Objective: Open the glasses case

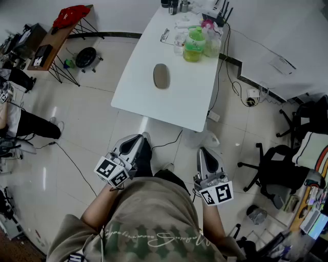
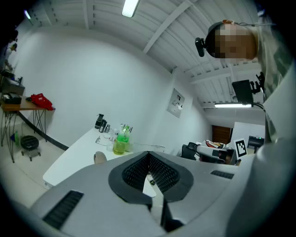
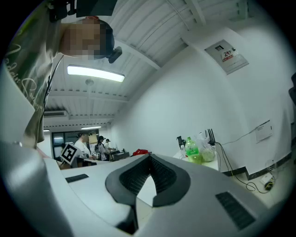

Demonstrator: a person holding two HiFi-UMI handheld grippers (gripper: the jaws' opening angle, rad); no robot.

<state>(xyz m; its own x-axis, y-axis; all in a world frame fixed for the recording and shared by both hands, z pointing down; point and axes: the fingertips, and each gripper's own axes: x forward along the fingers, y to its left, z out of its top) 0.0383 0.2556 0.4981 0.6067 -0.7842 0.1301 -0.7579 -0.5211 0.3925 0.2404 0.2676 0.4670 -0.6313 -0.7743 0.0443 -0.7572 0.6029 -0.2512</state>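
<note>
Left gripper (image 1: pixel 139 139): I am holding it low in front of my body, over the floor (image 1: pixel 92 128) and short of the worktop's near edge; its jaws are pressed fully together with nothing between them.
Right gripper (image 1: pixel 205 151): I am carrying it beside the left one, roughly level, also short of the near edge; its jaws are closed tight and empty.
Glasses case (image 1: pixel 161 75): it is lying closed around the middle of the worktop (image 1: pixel 154 105), a grey oval, a little toward the left long edge, well apart from both grippers.
Left gripper's own view: I am seeing the case (image 2: pixel 99 158) just above my closed gripper (image 2: pixel 149 155), on the worktop (image 2: pixel 74 157).
Right gripper's own view: the closed gripper (image 3: pixel 149 157) is filling the lower half; I cannot make out the case here.
Far end of the worktop: a green bottle (image 1: pixel 193 46) is standing among small clutter, away from the case.
Around me: a red cloth (image 1: pixel 72 15) is lying on a side stand to the left, and an office chair (image 1: pixel 277 174) is sitting to the right.
</note>
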